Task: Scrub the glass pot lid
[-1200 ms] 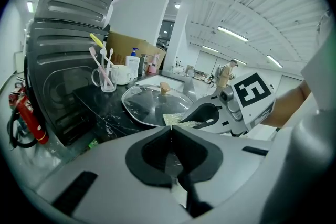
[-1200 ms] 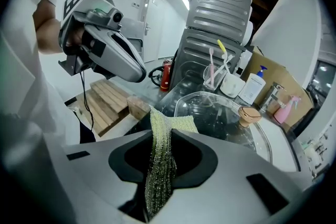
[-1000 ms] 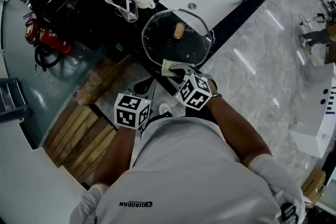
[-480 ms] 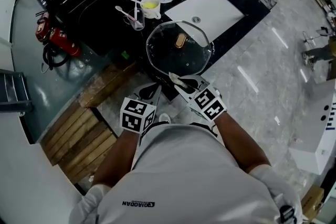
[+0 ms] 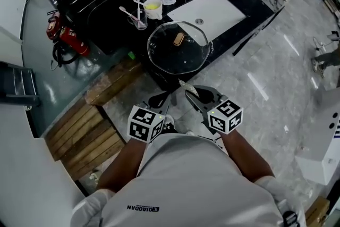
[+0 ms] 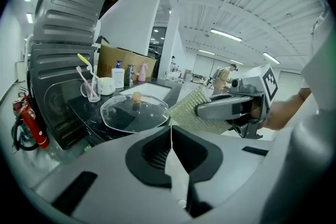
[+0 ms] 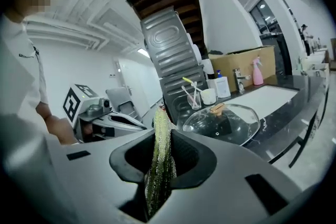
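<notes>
Surveying from the head view, largest item first: the black counter (image 5: 139, 45) runs diagonally ahead of the person, with a white sink (image 5: 212, 5) set into its far side.

Glass pot lid (image 5: 179, 56) lies flat on the counter, dome up, just on the near side of the sink and close to the counter's front edge. Nothing touches it.

Right gripper (image 5: 194, 94) hangs off the counter, on the person's side of the lid and apart from it. Its jaws are clamped on a green scouring pad (image 7: 160, 160). The pad sits edge-on between them, long axis running out along the jaws, free end poking past the tips.

Left gripper (image 5: 159, 98) hangs beside the right one, slightly farther back from the lid. In its own view the jaws are pressed together with nothing between them (only a thin seam shows).

Lid knob (image 5: 179, 39), tan and oblong, stands at the dome's centre, on the far side of the glass from both grippers.

Key relation: the lid lies forward of and beyond the pad's free end, and the near rim is the closest part. The right gripper is the nearer of the two and already carries the pad.

Judgement: scrubbing is not under way at this moment. The next move likely calls for a forward reach with the right gripper, plus a turn of the wrist so the pad's broad face, not its edge, meets the glass. The left gripper is spare to steady the rim or knob.
</notes>
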`<state>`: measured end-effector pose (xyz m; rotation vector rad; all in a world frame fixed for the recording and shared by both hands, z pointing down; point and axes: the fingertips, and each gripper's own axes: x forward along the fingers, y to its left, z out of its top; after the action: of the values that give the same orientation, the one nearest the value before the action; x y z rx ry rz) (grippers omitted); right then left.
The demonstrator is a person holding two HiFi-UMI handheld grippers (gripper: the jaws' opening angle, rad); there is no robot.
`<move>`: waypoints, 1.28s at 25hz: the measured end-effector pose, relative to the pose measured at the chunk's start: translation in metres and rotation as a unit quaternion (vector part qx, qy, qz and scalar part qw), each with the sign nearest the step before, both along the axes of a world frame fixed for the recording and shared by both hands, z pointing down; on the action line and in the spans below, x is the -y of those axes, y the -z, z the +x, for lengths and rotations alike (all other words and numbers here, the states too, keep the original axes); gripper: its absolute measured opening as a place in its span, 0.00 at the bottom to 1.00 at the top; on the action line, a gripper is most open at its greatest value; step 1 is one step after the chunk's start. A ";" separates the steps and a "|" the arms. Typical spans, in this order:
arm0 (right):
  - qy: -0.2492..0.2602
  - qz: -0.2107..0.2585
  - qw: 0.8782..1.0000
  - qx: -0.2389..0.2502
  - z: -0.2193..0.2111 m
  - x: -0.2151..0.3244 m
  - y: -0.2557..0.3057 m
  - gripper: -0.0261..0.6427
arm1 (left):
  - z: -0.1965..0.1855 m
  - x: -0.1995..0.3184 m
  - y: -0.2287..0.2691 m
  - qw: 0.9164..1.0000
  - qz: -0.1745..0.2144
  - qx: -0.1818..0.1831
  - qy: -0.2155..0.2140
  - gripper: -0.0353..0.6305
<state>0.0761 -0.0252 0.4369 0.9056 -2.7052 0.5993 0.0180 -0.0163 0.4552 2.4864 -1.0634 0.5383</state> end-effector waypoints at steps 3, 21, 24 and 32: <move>-0.003 0.016 1.000 -0.007 0.009 -0.018 0.002 0.18 | 0.012 -0.018 0.004 1.000 0.002 -0.002 0.000 0.08; -0.010 -0.008 1.000 0.001 0.026 -0.069 -0.013 0.17 | 0.016 -0.061 0.002 1.000 -0.001 0.000 0.011 0.08; -0.023 -0.006 1.000 0.001 0.020 -0.063 -0.011 0.17 | 0.016 -0.050 0.010 1.000 0.009 -0.002 -0.013 0.08; -0.092 0.001 0.996 0.006 -0.012 -0.038 -0.005 0.17 | -0.023 -0.020 0.012 0.997 0.010 0.016 -0.071 0.08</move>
<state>0.0639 0.0130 0.4421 1.1632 -2.6522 0.6391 -0.0053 0.0042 0.4436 2.5935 -0.9121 0.6122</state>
